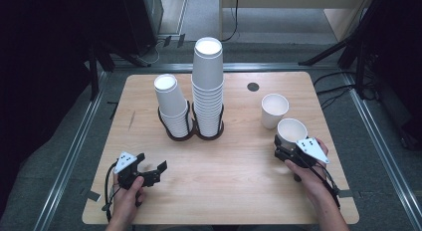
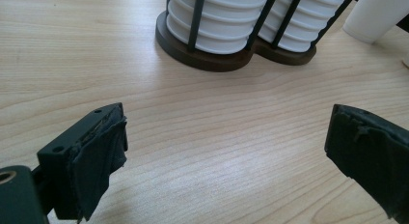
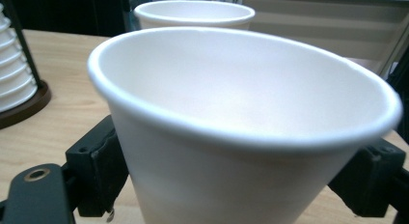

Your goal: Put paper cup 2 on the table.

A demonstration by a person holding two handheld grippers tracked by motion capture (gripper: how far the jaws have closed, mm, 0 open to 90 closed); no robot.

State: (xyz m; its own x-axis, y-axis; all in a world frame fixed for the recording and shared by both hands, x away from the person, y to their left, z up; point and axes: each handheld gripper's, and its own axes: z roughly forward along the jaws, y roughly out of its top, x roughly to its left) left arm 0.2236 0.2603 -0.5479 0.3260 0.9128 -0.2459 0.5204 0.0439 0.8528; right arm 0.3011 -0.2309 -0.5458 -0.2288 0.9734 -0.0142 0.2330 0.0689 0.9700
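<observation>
Right gripper jaws clamp a paper cup upright, near the desk's right edge — second cup just beyond. Left gripper jaws wide, empty — cup stacks well ahead.

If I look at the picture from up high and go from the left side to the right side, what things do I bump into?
Left gripper → shorter stack of cups → taller stack of cups → small dark spot on the table → standing cup → cup in the right gripper.
</observation>
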